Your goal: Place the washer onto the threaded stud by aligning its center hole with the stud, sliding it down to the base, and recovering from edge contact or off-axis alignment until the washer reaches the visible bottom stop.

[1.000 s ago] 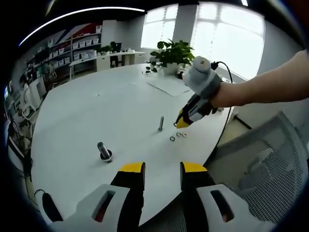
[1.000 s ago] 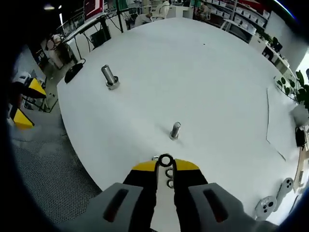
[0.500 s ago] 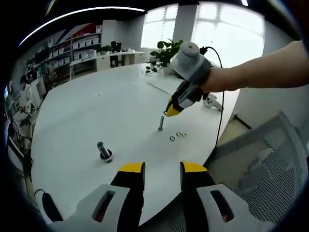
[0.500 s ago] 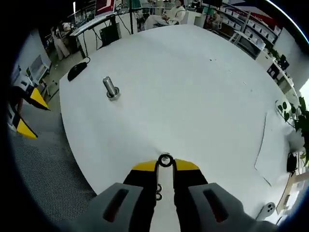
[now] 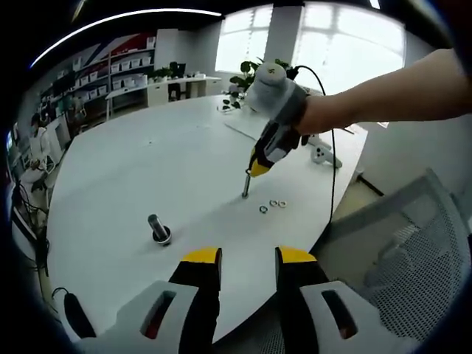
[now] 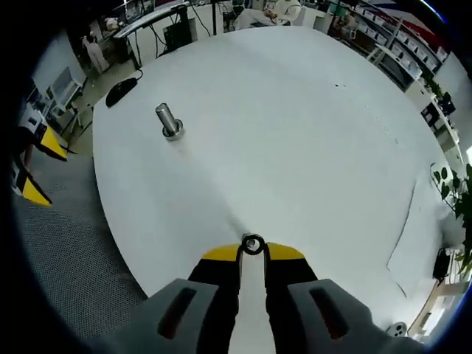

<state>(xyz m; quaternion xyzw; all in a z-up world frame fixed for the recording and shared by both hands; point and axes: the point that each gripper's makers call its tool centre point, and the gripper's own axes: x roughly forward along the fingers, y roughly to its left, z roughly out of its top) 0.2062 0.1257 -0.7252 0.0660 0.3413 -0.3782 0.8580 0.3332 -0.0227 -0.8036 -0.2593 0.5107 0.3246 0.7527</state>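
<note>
The washer [image 6: 252, 244] is pinched by its rim between the tips of the right gripper [image 6: 252, 253], directly above the top of the threaded stud [image 5: 245, 186] on the white table [image 6: 295, 133]. It is judged small, stiff, light and smooth — easily tilted, so a hold at two opposite edges, hole left free, is suited. The left gripper [image 5: 247, 258] is held back, jaws parted and empty. Three spare washers [image 5: 273, 206] lie beside the stud.
</note>
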